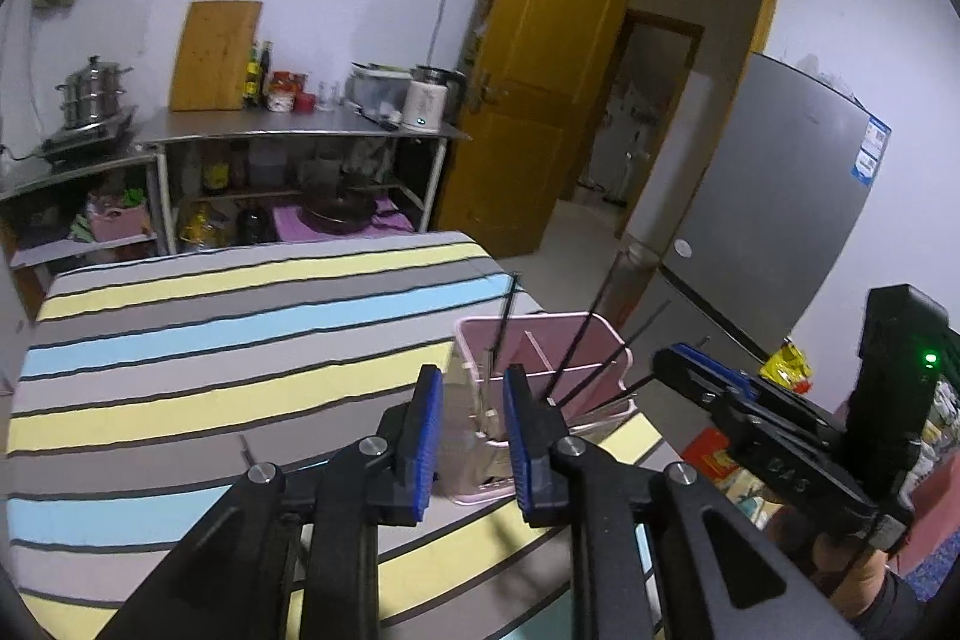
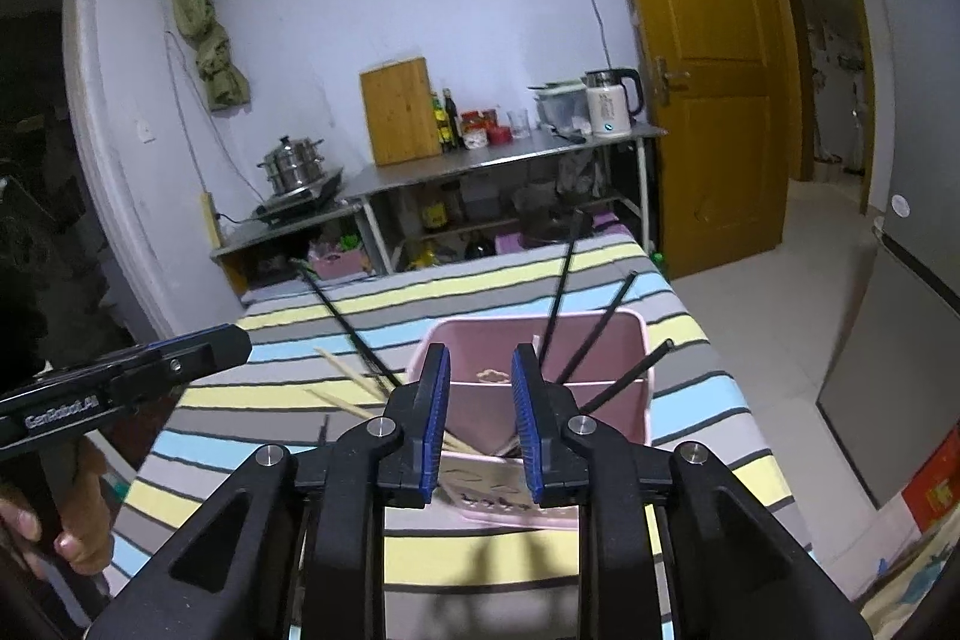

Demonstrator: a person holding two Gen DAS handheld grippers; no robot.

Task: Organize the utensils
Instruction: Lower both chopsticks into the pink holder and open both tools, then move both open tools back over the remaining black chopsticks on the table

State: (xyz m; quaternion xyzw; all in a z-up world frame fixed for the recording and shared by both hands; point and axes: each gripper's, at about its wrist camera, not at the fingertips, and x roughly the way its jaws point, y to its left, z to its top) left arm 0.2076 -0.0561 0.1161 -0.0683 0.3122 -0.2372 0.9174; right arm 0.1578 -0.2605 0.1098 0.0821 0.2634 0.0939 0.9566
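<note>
Chopsticks (image 2: 601,327), black ones, stand tilted in the back right compartment of a pink holder (image 2: 637,403) on the striped tablecloth (image 1: 180,340), leaning toward 1 o'clock. Pale wooden chopsticks (image 2: 345,376) and one more black stick poke out of its left side toward 10 o'clock. Both the left gripper (image 1: 471,436) and the right gripper (image 2: 480,421) hang released, jaws apart, grasping nothing.
</note>
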